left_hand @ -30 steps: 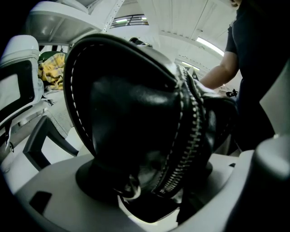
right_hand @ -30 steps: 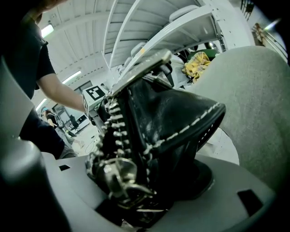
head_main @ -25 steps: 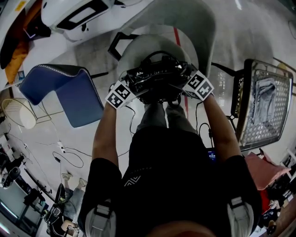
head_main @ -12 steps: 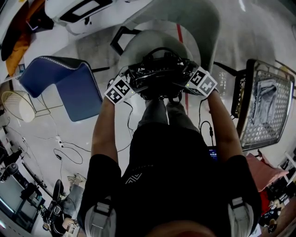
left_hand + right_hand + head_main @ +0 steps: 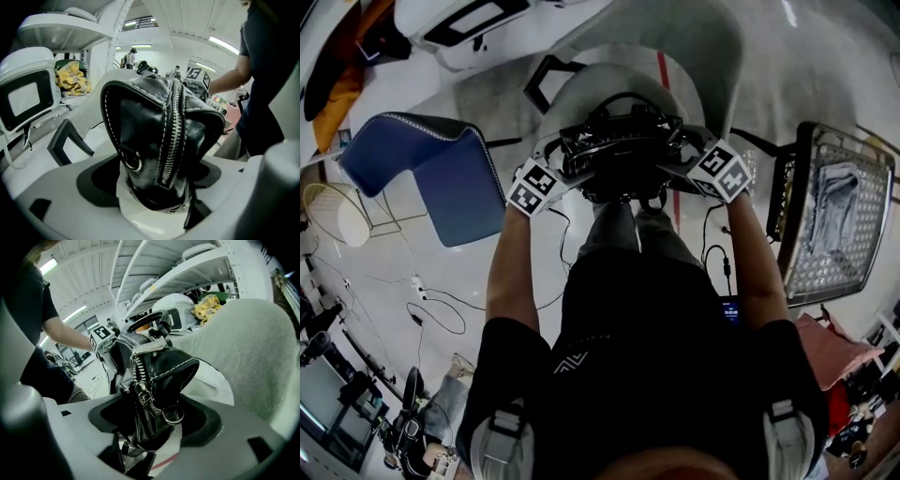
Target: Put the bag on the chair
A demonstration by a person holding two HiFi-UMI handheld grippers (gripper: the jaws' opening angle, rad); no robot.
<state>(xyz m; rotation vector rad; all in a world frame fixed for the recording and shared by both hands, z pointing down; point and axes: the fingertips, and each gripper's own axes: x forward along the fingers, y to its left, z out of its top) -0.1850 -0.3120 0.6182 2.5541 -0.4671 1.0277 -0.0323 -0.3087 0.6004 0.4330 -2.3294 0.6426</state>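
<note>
A black leather bag (image 5: 623, 155) with a silver zip sits on the seat of a pale grey chair (image 5: 694, 47) in front of me. My left gripper (image 5: 570, 167) is at the bag's left end and my right gripper (image 5: 680, 161) at its right end. In the left gripper view the bag (image 5: 159, 140) stands between the wide jaws of the left gripper (image 5: 154, 192), with dark gaps on both sides. In the right gripper view the other end of the bag (image 5: 150, 380) sits the same way between the spread jaws of the right gripper (image 5: 150, 432). The chair back (image 5: 248, 348) rises just behind.
A blue chair (image 5: 441, 183) stands to the left, with a wire stool (image 5: 337, 230) beyond it. A metal mesh basket (image 5: 834, 216) holding grey cloth is on the right. Cables (image 5: 441, 309) trail over the floor. White shelves with a yellow cloth (image 5: 75, 77) stand behind the chair.
Both grippers have drawn a little apart, away from the bag's ends. The bag has stayed on the chair seat.
</note>
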